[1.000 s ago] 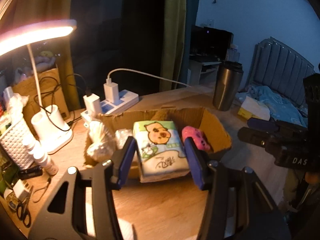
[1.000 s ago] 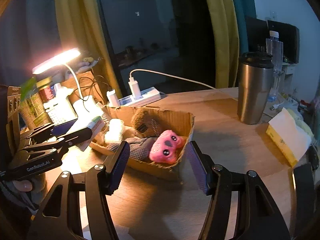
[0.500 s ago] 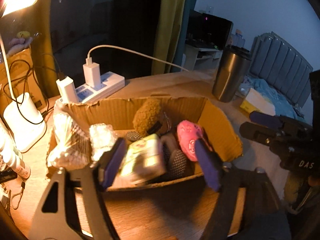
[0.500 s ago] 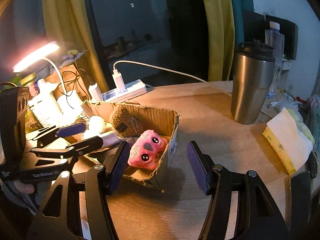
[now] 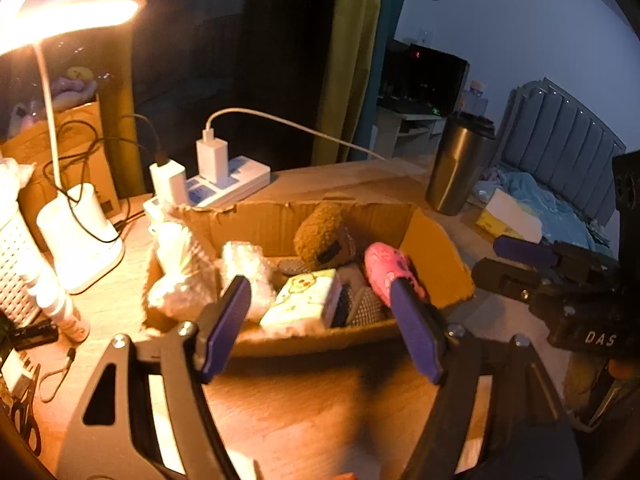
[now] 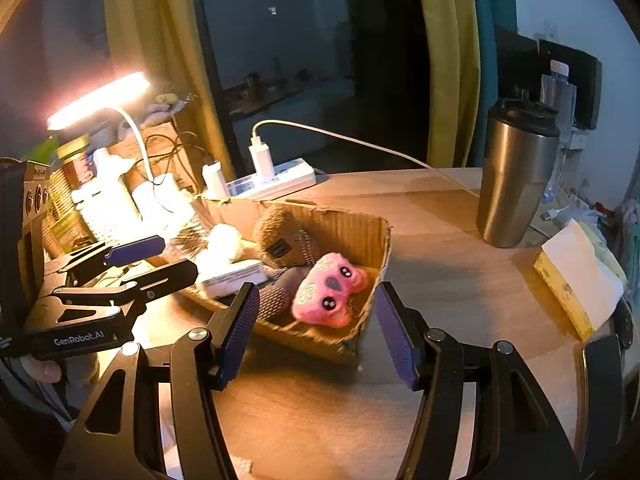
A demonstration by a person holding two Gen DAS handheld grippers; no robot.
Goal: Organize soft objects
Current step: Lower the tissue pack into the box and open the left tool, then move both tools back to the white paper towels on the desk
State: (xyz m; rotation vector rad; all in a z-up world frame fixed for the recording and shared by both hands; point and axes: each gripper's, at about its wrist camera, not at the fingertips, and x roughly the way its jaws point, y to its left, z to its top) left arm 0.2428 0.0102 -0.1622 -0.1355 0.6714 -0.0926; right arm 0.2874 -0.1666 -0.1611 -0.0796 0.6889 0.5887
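Tissue pack (image 5: pixel 301 303) now in cardboard box (image 5: pixel 434 264)

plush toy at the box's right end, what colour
Pink plush toy, with dark eyes; clearest in the right wrist view.

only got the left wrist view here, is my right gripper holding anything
observer: no, the right gripper stands open and empty, just short of the torn brown cardboard box.
operator: which way does the pink plush toy face
observer: the pink plush toy lies with its face showing, both eyes turned toward the right gripper.
operator: anything behind the steel tumbler
observer: a clear plastic water bottle with a white cap stands right behind the steel tumbler.
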